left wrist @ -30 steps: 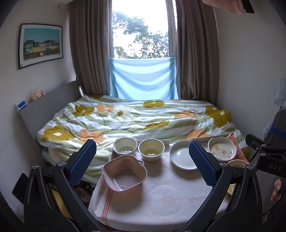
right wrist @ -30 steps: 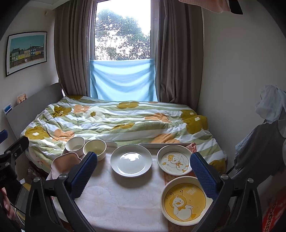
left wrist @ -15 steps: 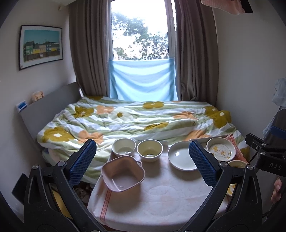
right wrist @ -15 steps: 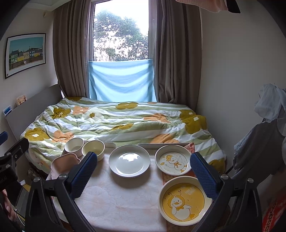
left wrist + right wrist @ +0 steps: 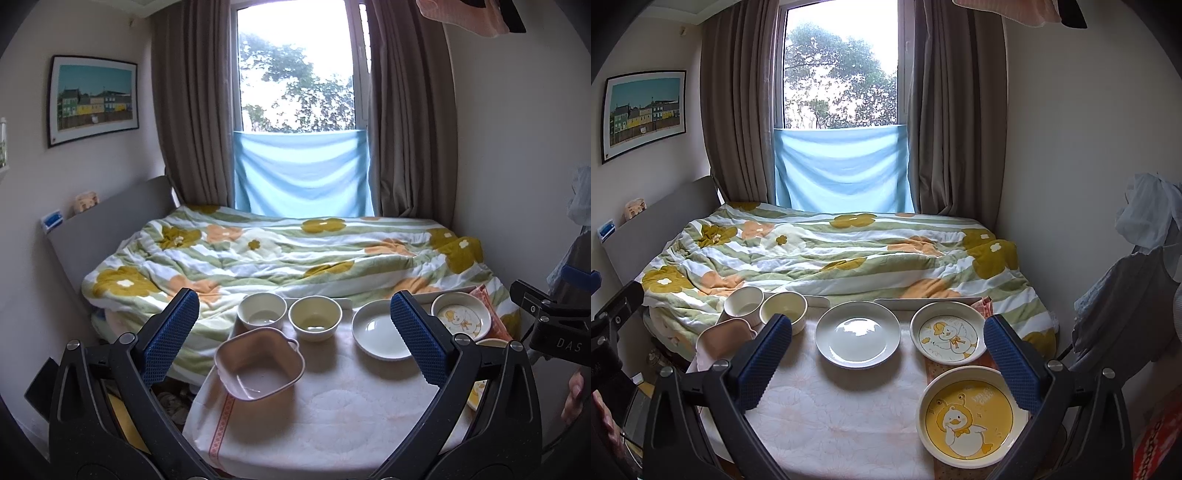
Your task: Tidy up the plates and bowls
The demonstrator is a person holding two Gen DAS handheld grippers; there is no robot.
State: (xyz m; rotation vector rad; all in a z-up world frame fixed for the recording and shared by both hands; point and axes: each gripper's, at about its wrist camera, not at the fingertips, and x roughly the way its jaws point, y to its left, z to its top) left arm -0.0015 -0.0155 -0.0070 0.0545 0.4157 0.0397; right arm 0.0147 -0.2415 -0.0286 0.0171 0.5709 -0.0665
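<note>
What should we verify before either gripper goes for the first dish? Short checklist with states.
1. Left gripper open and holding nothing: ok.
2. Right gripper open and holding nothing: ok.
3. Pink square bowl upright, rim clear of its neighbours: ok.
4. Two small bowls upright, side by side: ok; whether they touch: cannot tell.
5. White plate and both duck plates lying flat, unstacked: ok.
6. Table stable under its cloth: cannot tell.
</note>
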